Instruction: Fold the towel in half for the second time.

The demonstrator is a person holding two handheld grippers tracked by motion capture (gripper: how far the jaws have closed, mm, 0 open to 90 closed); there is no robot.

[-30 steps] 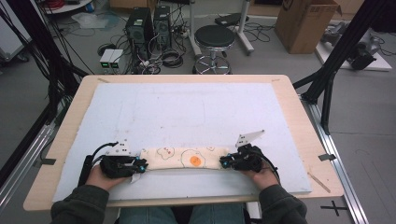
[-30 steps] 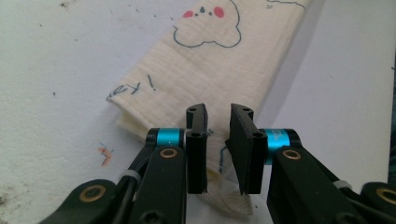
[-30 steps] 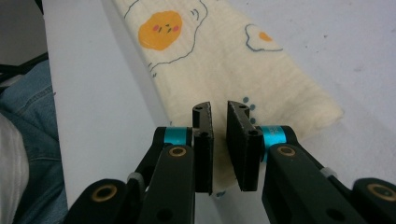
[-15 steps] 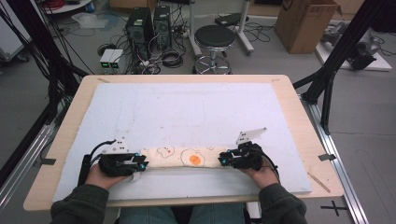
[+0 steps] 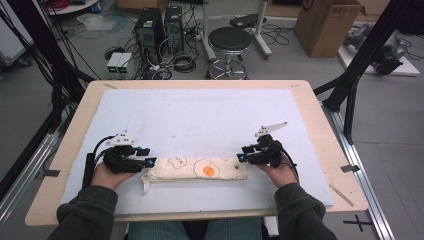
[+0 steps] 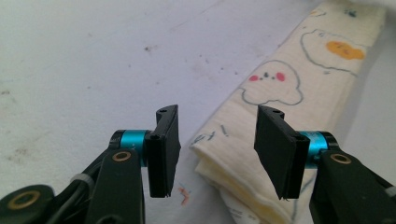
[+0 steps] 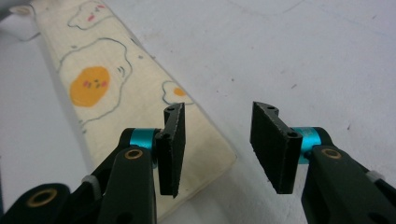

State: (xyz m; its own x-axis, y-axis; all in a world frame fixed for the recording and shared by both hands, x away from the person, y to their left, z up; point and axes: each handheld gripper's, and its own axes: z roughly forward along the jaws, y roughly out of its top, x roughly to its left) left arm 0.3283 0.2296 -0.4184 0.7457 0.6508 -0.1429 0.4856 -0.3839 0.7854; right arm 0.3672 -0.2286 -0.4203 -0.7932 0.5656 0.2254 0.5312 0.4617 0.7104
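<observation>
A cream cloth (image 5: 195, 169) printed with fried eggs lies folded into a long strip on the white mat (image 5: 200, 115), near the front edge. My left gripper (image 5: 150, 162) is at its left end and my right gripper (image 5: 240, 157) at its right end. In the left gripper view the jaws of the left gripper (image 6: 217, 116) have just been opening, and the cloth (image 6: 275, 88) end lies beneath the gap without touching the pads. In the right gripper view the jaws of the right gripper (image 7: 218, 112) have likewise just been opening, and the cloth (image 7: 121, 93) corner sits under one jaw, untouched.
The mat covers most of a wooden table (image 5: 320, 130). Beyond the far edge, on the floor, stand a black stool (image 5: 230, 40), computer towers (image 5: 160, 25) with cables and a cardboard box (image 5: 325, 20). Black frame struts (image 5: 350, 90) rise at both sides.
Both grippers opened and let go of the cloth's ends. Both hands lifted a little and shifted away from me. The strip now rests flat on the mat.
</observation>
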